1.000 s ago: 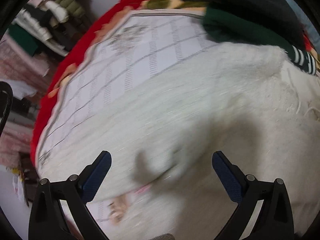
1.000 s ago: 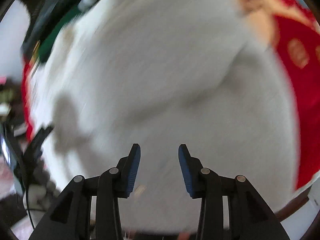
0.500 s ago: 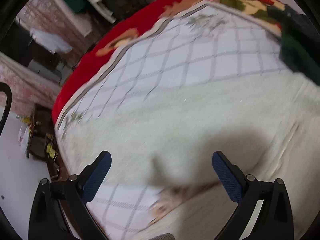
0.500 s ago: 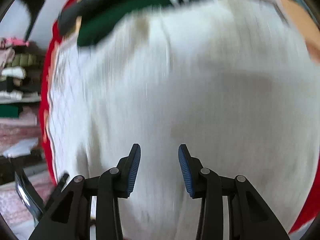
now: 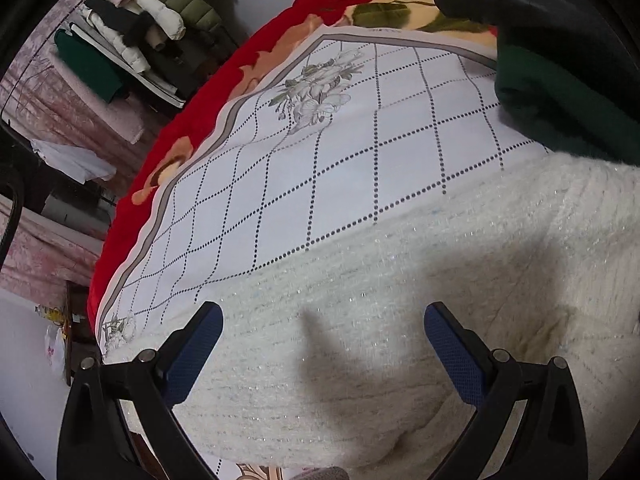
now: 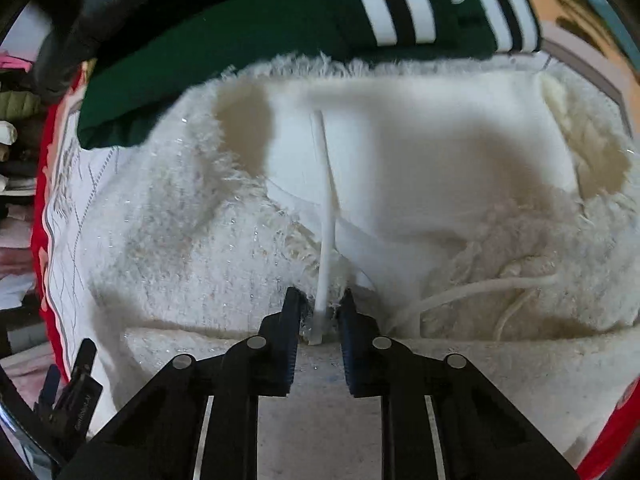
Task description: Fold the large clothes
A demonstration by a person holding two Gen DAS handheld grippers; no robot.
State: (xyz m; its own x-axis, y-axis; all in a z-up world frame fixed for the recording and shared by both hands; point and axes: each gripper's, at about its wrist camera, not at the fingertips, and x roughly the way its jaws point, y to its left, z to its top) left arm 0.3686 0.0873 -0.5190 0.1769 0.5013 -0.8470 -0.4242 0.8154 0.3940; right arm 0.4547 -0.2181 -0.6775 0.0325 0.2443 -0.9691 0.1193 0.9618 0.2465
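L gripper [image 5: 320,328] spread wide, empty, over white fuzzy sweater [image 5: 400,320] filling lower frame on checked sheet [image 5: 340,152]. R gripper [image 6: 319,312] nearly closed, pinching sweater edge w/ its white strap [image 6: 326,216] at center. Green garment [image 6: 248,32] across top.

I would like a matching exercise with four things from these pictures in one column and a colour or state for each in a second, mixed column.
Column 1:
1. left tongs
2. right tongs
3. fluffy sweater
4. striped garment

Column 2:
A. dark green
B. wide open
C. cream white
D. nearly closed around a white cord

Pairs: 1-B, 2-D, 3-C, 4-A
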